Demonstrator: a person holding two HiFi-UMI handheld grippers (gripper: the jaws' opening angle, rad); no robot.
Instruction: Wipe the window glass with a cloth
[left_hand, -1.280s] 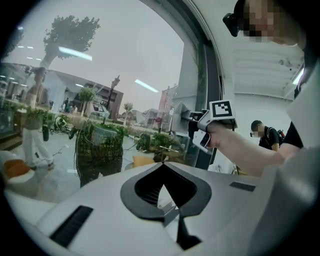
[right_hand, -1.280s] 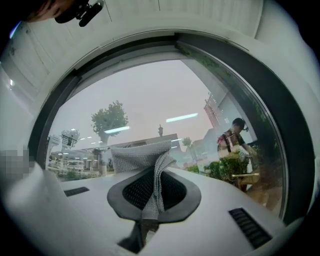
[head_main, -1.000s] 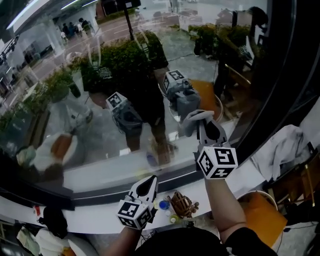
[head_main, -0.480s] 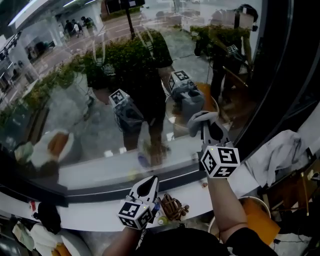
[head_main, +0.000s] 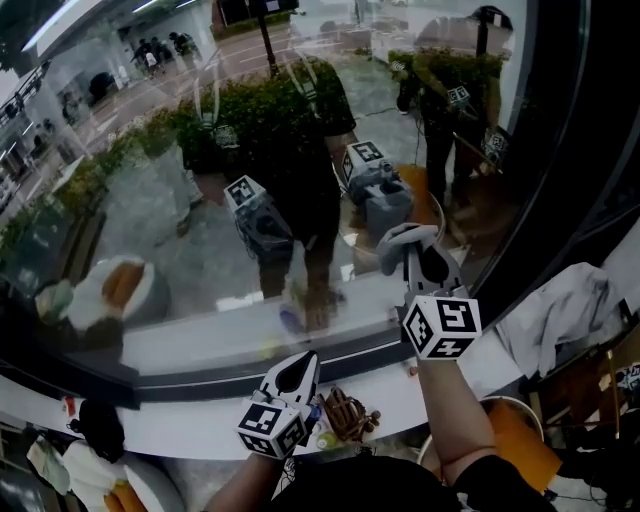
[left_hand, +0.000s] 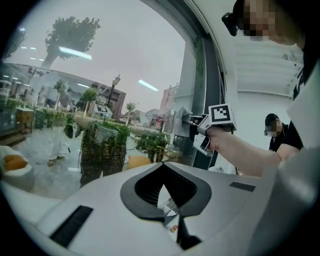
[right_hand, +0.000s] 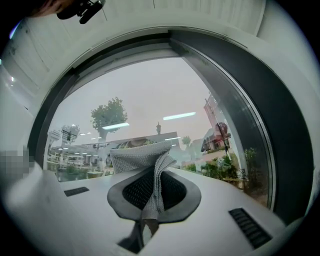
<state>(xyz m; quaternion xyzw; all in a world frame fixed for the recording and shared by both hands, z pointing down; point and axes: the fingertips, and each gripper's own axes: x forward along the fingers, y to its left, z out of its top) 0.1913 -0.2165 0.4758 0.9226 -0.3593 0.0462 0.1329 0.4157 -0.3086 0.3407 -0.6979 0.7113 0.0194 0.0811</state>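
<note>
The window glass (head_main: 200, 180) fills the upper head view and mirrors both grippers. My right gripper (head_main: 420, 262) is held up against its lower right part, shut on a grey cloth (head_main: 398, 243) that bunches out past the jaws and lies at the glass. In the right gripper view the cloth (right_hand: 142, 157) hangs folded from the pinched jaws of my right gripper (right_hand: 152, 192), with the glass (right_hand: 150, 85) right behind it. My left gripper (head_main: 293, 375) stays low over the sill, shut and empty. The left gripper view shows its jaws closed (left_hand: 165, 200) and the right gripper (left_hand: 202, 125) off to the right.
A white sill (head_main: 180, 425) runs under the glass, with a brown woven item (head_main: 352, 410) and small caps by the left gripper. A dark curved window frame (head_main: 565, 150) borders the right. A white garment (head_main: 565, 305) and an orange stool (head_main: 525, 430) sit lower right.
The right gripper with the cloth has slid slightly right and down along the glass. The left gripper has hardly moved.
</note>
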